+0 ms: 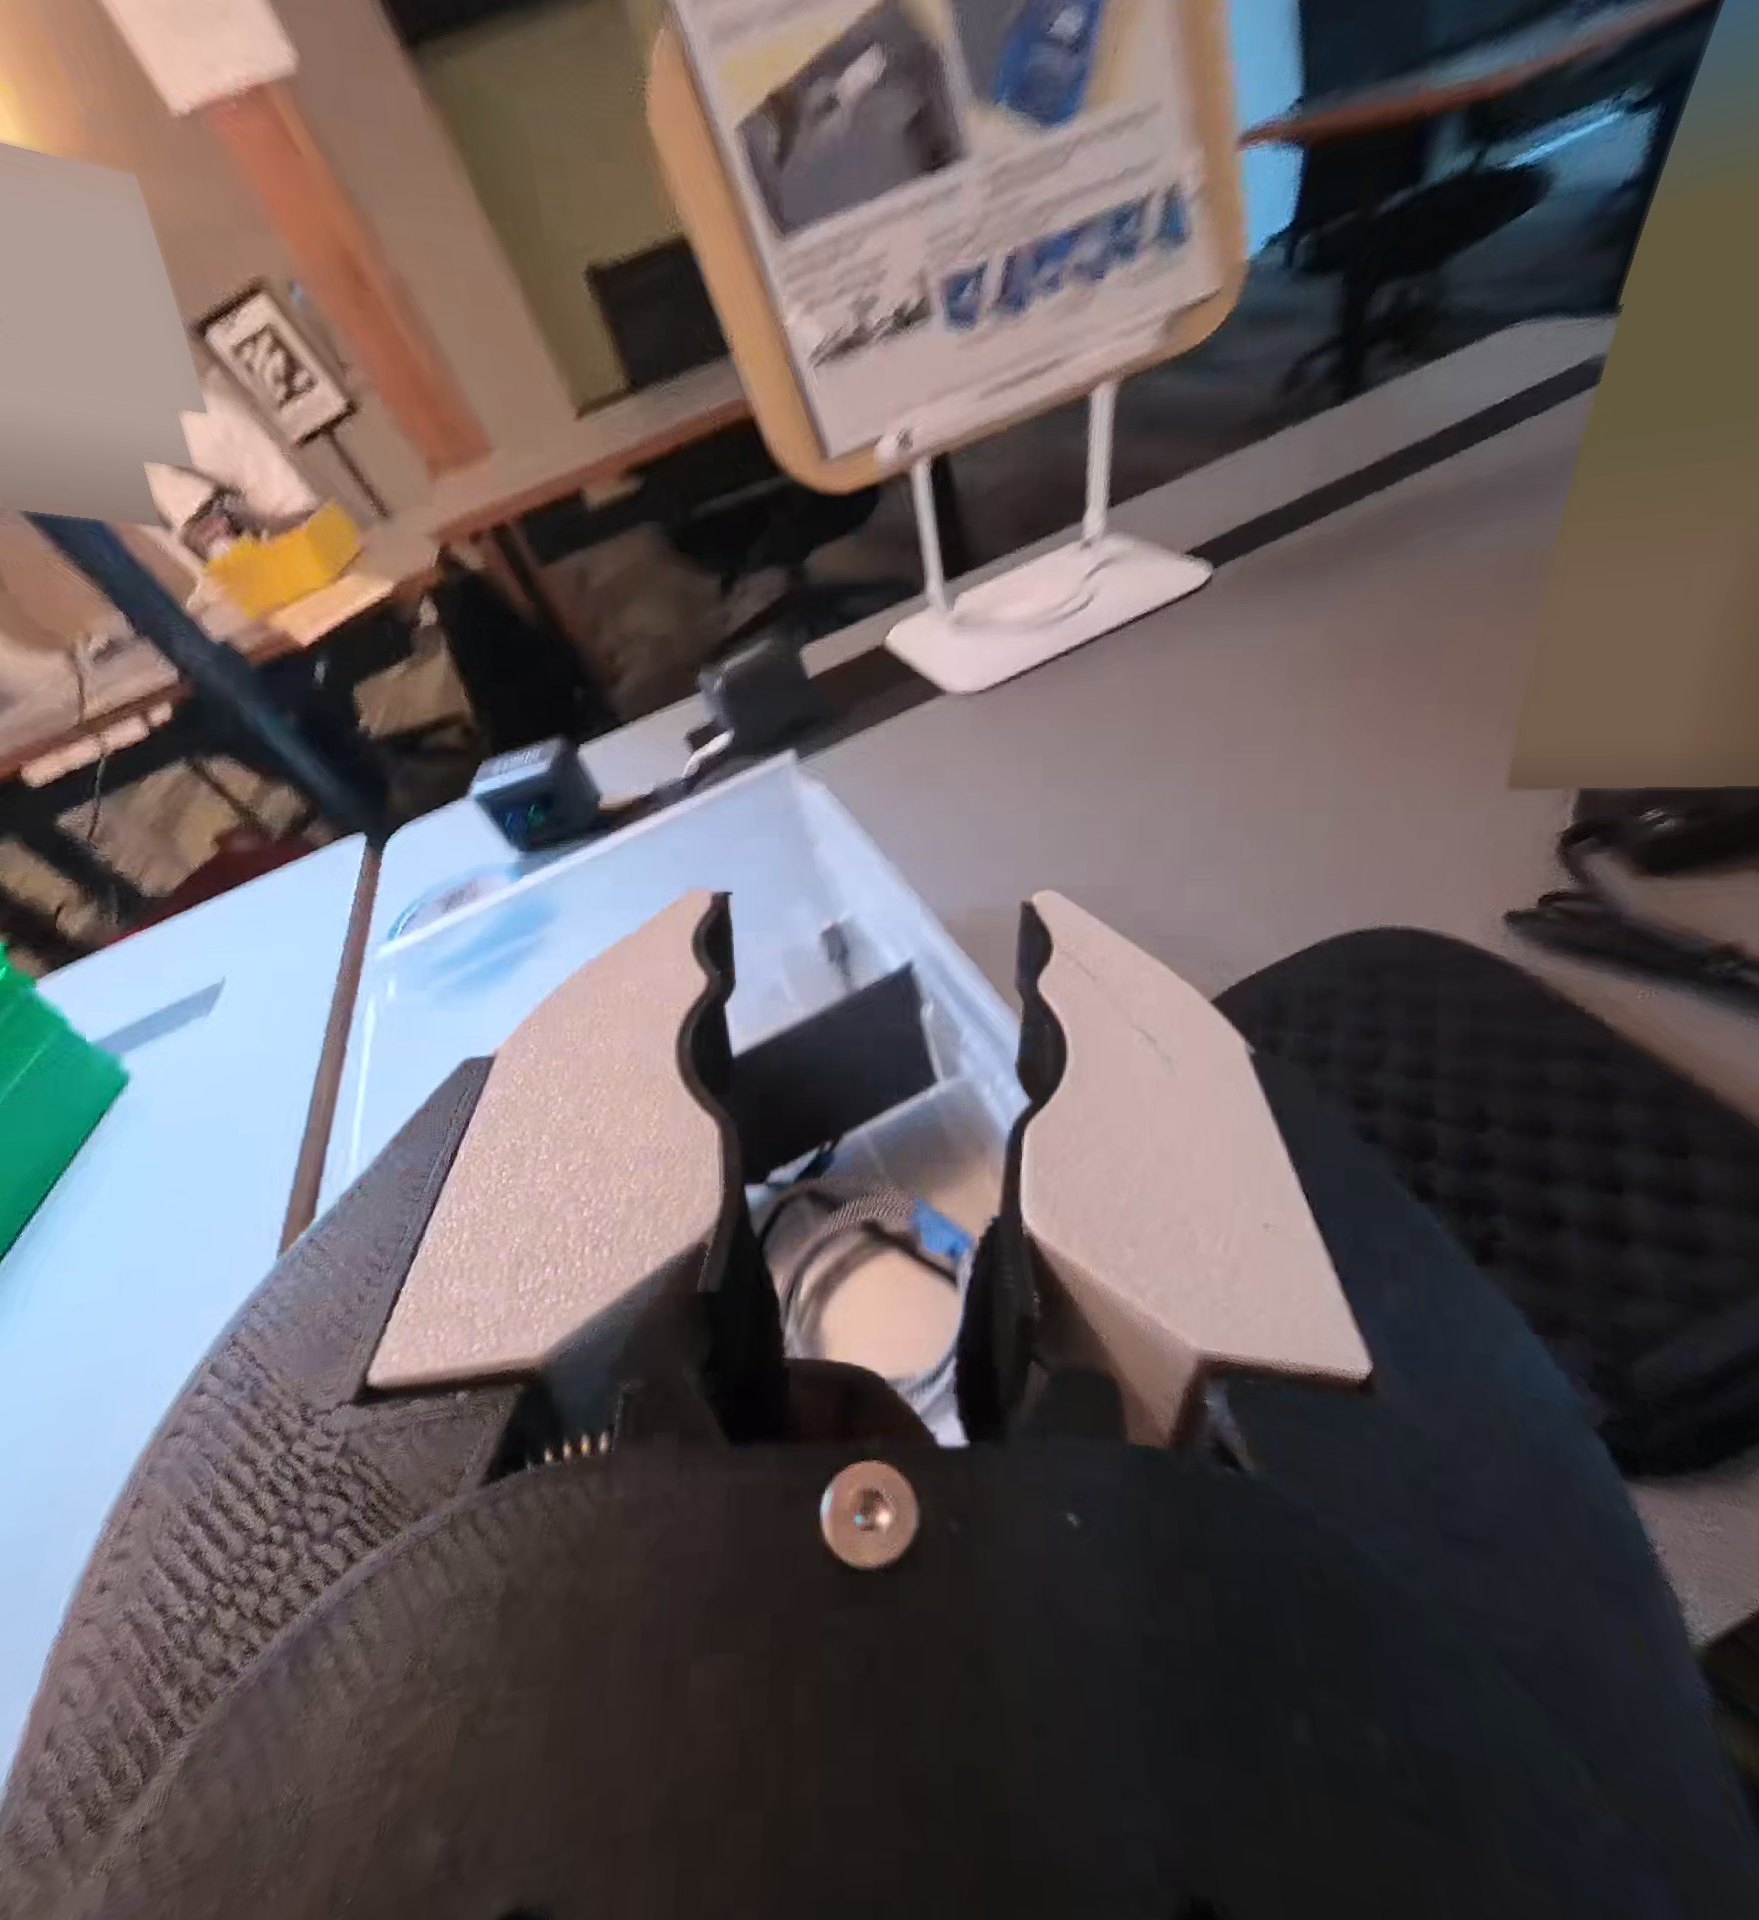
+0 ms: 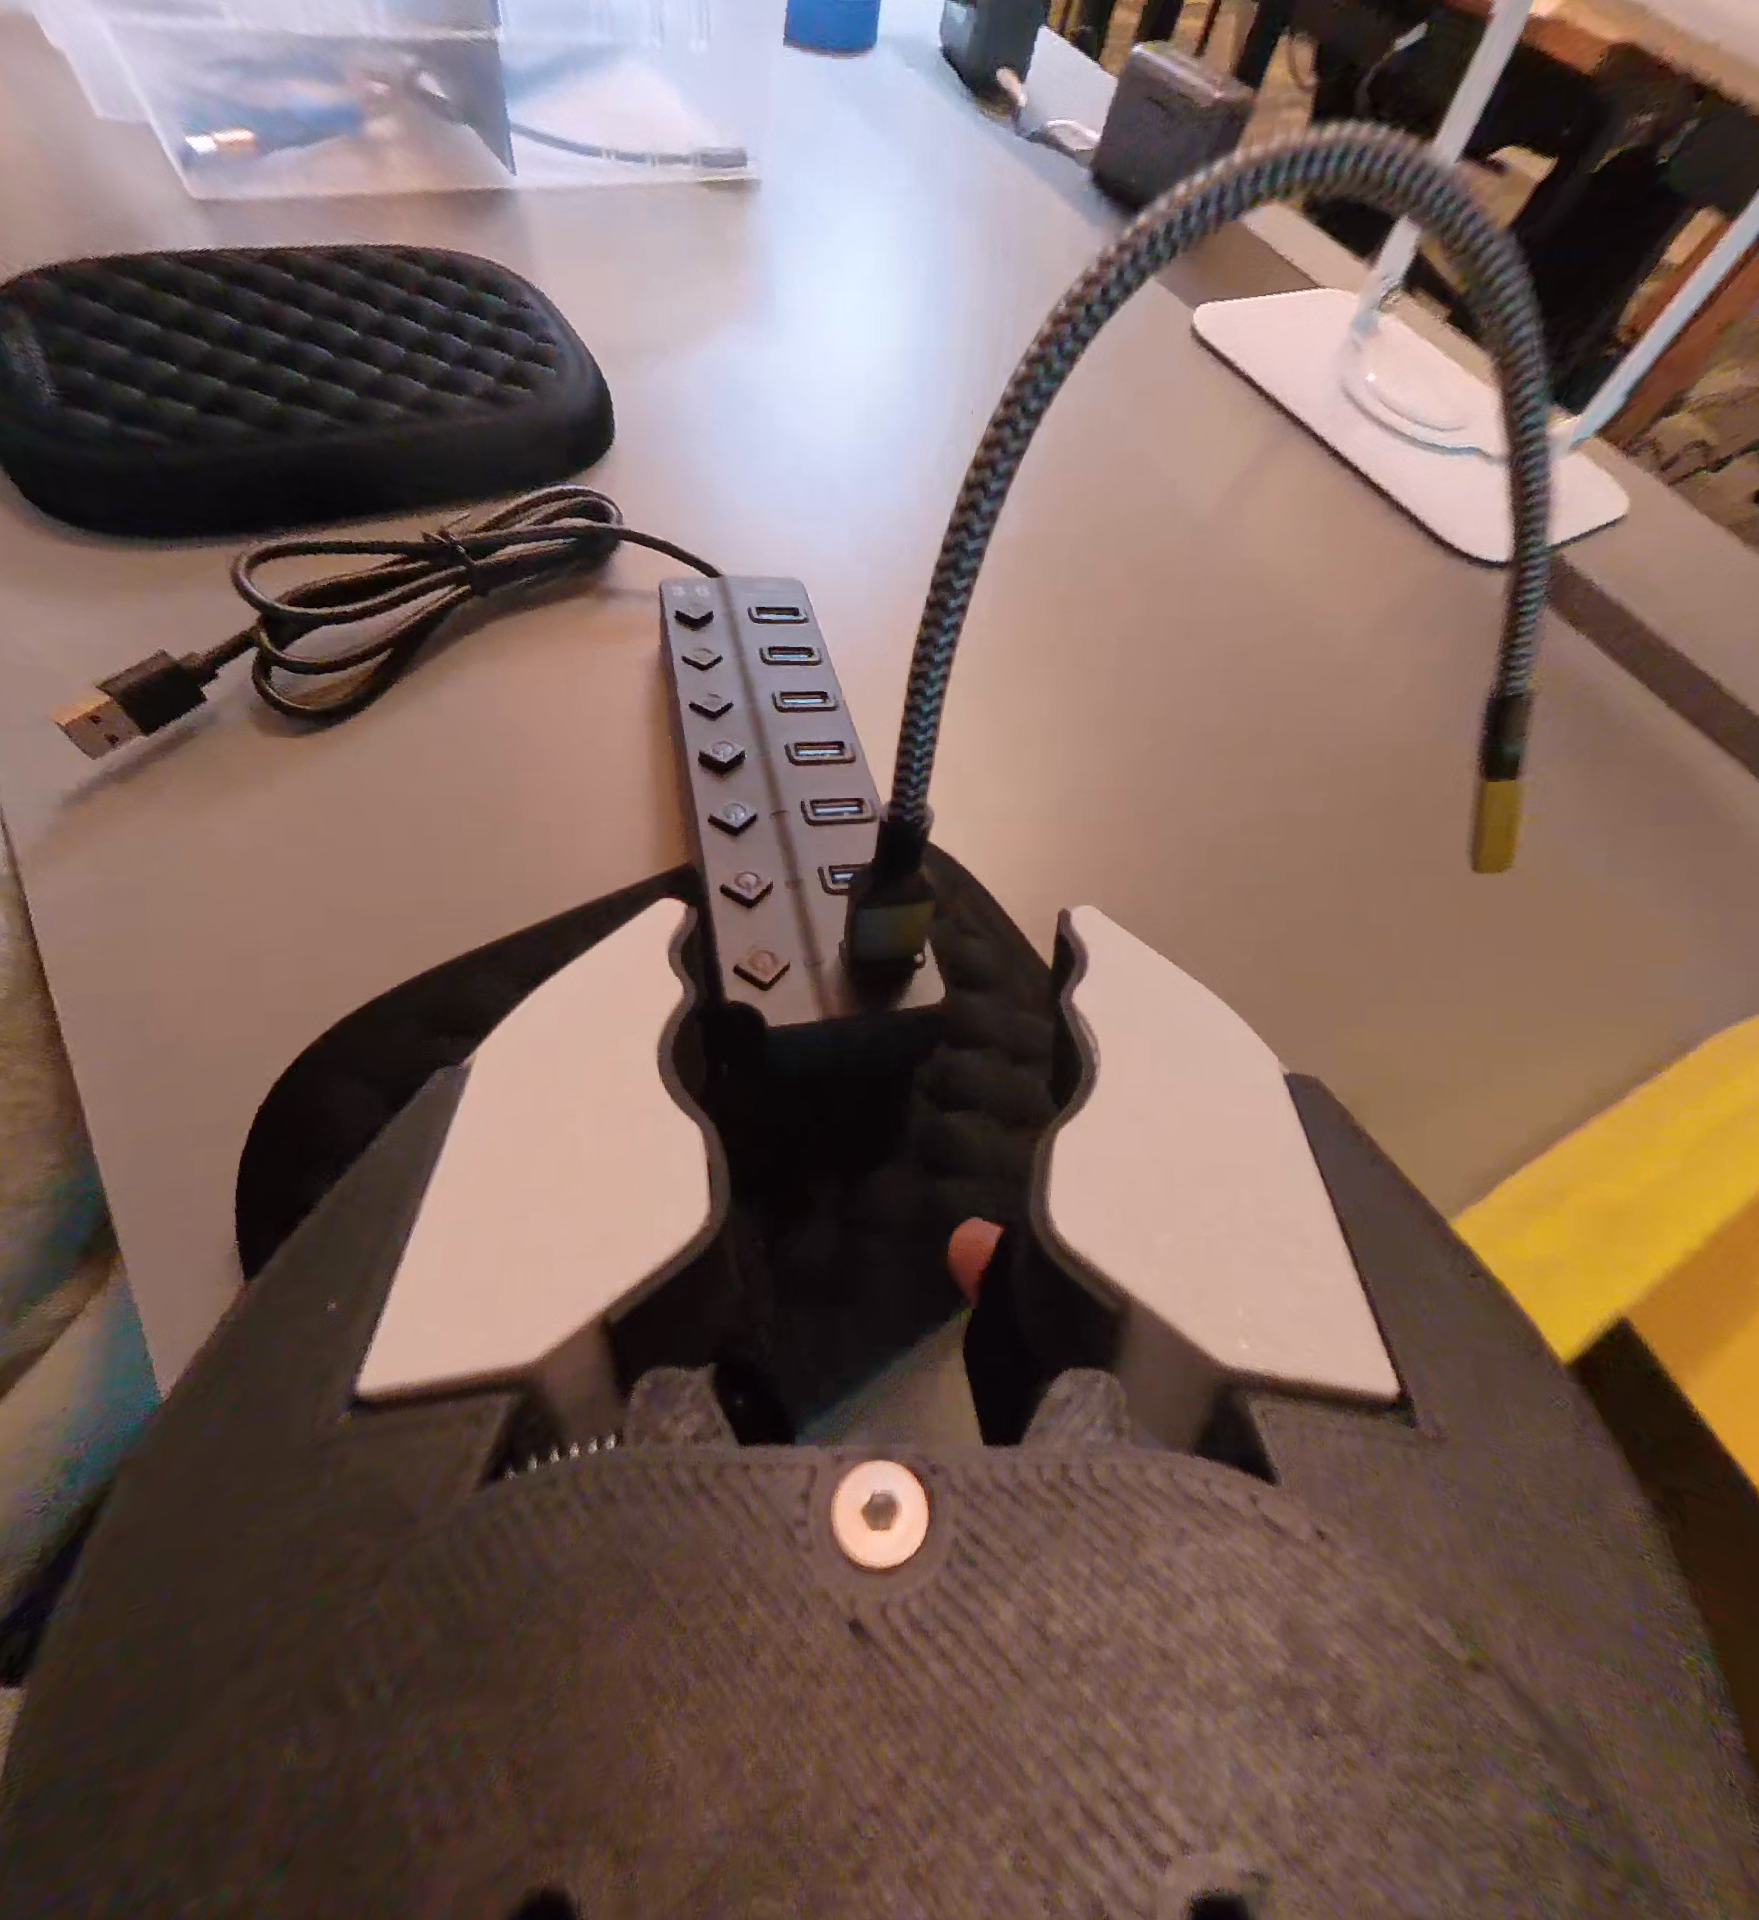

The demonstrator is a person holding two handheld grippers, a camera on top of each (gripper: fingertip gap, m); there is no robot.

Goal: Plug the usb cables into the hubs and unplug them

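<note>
**Braided cable seated in hub as both grippers stand empty**

The right gripper (image 2: 870, 956) hangs over the near end of a black hub (image 2: 797, 800), its fingers spread wide with nothing between them. The hub's near end rests on a black quilted pad (image 2: 979, 1039), which appears to prop and steady it. Just beyond the fingertips, a plug (image 2: 890, 914) with an olive-yellow shell stands upright in the port nearest the camera, so the plugging-in step looks done for this cable. From the plug, the braided cable (image 2: 1010, 436) arches up and over to the right, and its free end (image 2: 1498, 800) dangles in the air above the grey table (image 2: 1166, 727), touching nothing. The wide opening and the gripper's place close behind the plug suggest it is set either to leave or to take the plug for pulling out; which cannot be told. The remaining ports along the hub look vacant.

To the left lies a thin black cable (image 2: 407, 592), bundled with a tie, its plug (image 2: 122, 717) pointing off toward the left. Farther off sits a second quilted pad (image 2: 283, 384), and beyond it a clear plastic box (image 2: 335, 104).

The left gripper (image 1: 870, 935) is held over that clear box (image 1: 854, 862), fingers likewise parted and empty, with coiled cables (image 1: 854, 1236) visible in the box below, likely the next supply.
</note>
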